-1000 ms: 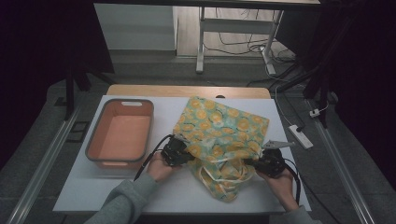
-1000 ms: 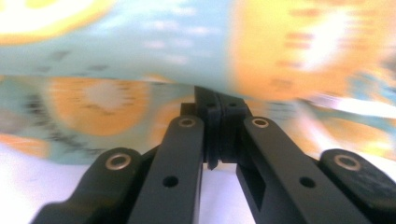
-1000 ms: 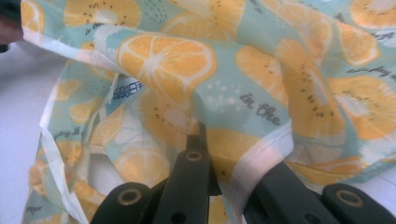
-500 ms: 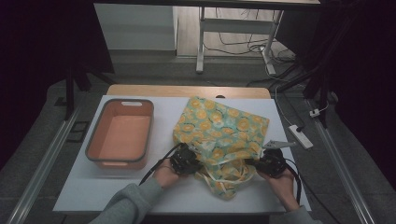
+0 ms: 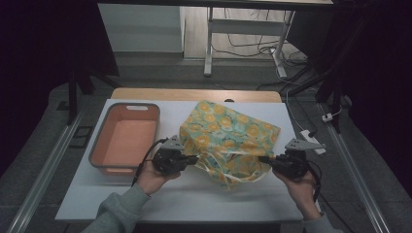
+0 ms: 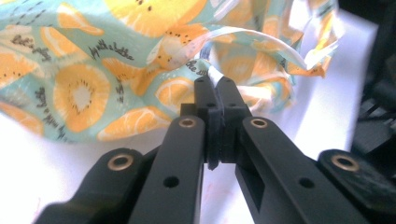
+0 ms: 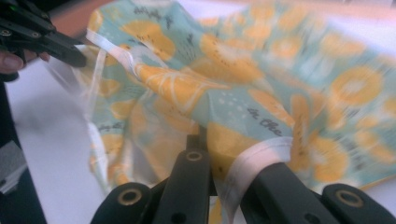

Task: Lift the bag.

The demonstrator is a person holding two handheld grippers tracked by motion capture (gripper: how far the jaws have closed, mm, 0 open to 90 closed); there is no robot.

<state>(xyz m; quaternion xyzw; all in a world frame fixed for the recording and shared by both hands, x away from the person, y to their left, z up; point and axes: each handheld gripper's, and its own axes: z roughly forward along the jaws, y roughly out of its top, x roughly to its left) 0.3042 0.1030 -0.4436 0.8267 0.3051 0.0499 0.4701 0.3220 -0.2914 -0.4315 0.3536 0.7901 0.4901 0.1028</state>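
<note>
Looking down from the high view, a fruit-print fabric bag (image 5: 228, 141) lies on the white table (image 5: 194, 194), right of an orange plastic bin (image 5: 125, 138). The left gripper (image 5: 193, 158) comes in level from the bag's near-left edge, held by a hand with a grey sleeve (image 5: 116, 213); the right gripper (image 5: 265, 158) points left at the bag's near-right edge, its hand reaching up from the near side. The bag's near end hangs lifted between them.

In the left gripper view, the two black jaws meet, having just been closing, and pinch a white hem strip (image 6: 214, 74) of the bag (image 6: 93, 70).

In the right gripper view, the jaws are closed on the bag's white-bound edge (image 7: 254, 161), with the printed cloth (image 7: 261, 79) spreading beyond. The left gripper (image 7: 79, 58) shows far left, clamped on the same opening.
</note>
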